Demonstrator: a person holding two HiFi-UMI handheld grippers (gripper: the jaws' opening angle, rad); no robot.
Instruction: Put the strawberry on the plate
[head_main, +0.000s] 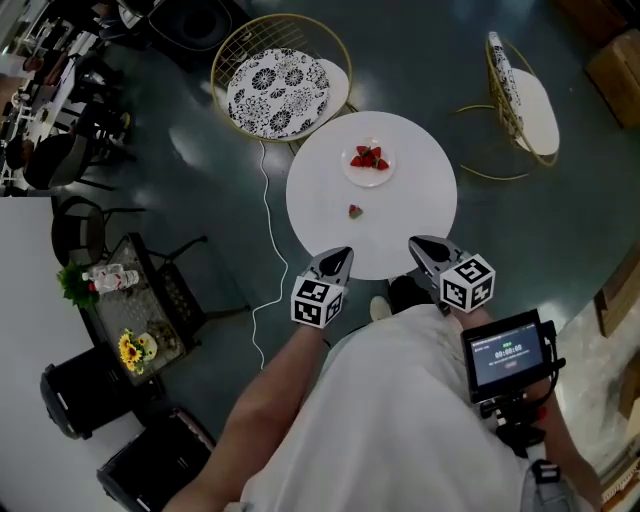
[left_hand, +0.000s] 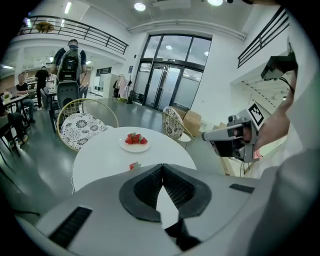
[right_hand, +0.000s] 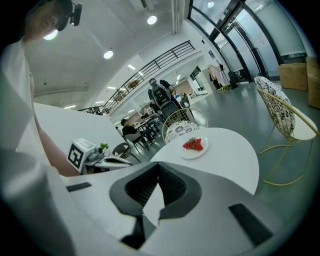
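White round table (head_main: 425, 200), one loose strawberry (head_main: 354, 210), a plate (head_main: 375, 180) and two closed, empty grippers

Red and small, the loose strawberry lies on the bare tabletop, near the plate but apart from it, on the side towards the person; the plate itself carries a little heap of strawberries (head_main: 368, 157); the left gripper (head_main: 345, 253) hangs over the table's near edge with its jaws pressed together and nothing between them; the right gripper (head_main: 416, 243) hangs beside it, jaws likewise closed on nothing; both point towards the plate; a wire chair (head_main: 278, 90) with a patterned cushion stands just beyond the table; a second chair (head_main: 520, 95) stands off to the right.
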